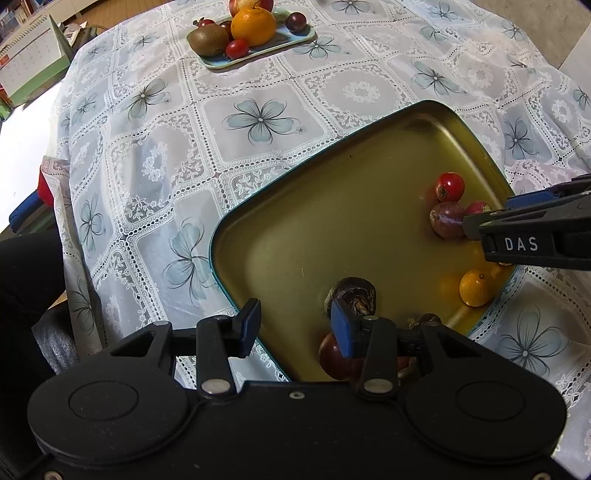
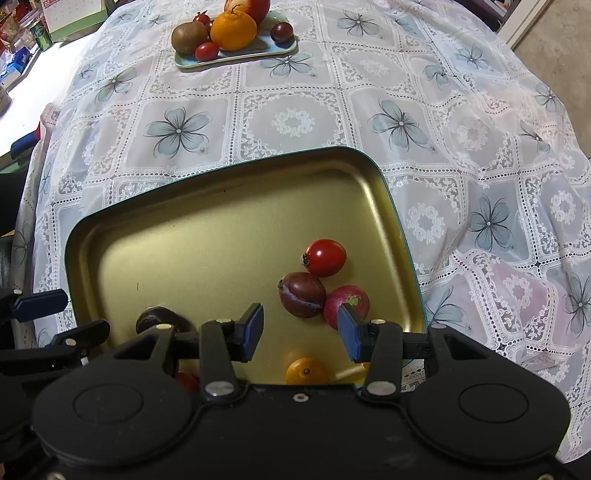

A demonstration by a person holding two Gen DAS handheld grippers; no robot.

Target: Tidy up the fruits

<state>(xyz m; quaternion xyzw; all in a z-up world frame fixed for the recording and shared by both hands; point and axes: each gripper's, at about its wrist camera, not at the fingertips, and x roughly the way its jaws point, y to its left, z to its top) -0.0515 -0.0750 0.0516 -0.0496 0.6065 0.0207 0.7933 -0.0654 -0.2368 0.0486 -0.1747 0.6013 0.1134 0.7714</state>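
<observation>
Over the gold tray (image 2: 221,221), both tools (image 1: 293,326) (image 2: 301,334) hang apart, empty; the plum (image 2: 302,294) lies crosswise.

A home dining spot: lace floral tablecloth (image 2: 295,122), fruit tray (image 2: 236,55), desk calendar (image 1: 29,59) beside

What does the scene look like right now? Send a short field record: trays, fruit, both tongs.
near tray: gold tray, mostly bare
fruit in it: red tomato, purple plum, radish-like red fruit, small orange
far tray: pale tray holding large orange, kiwi
left tongs: open, empty
right tongs: open, empty, over the gold tray
</observation>
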